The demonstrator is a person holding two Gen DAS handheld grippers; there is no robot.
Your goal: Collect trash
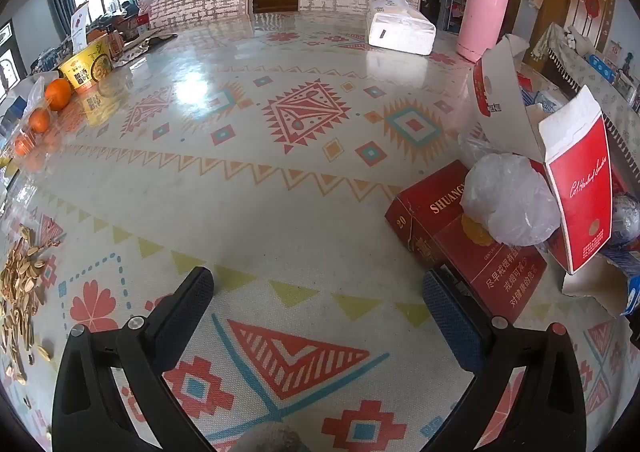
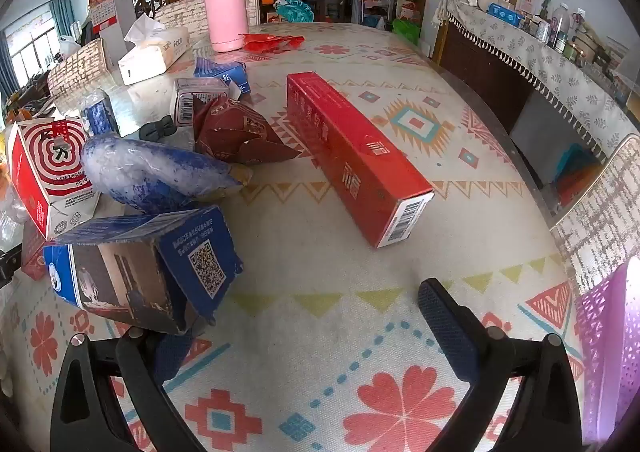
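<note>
On the flat red carton (image 1: 448,212) beside my left tool I read "SHUANG" and "20". The upright red-and-white box (image 1: 580,188) carries white cursive I cannot make out, and the tissue pack (image 2: 154,52) says "Face".

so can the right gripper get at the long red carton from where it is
Probably yes. The right gripper is open with bare tablecloth between it and the long red carton; the blue box sits off by its left finger, not across the path.
</note>
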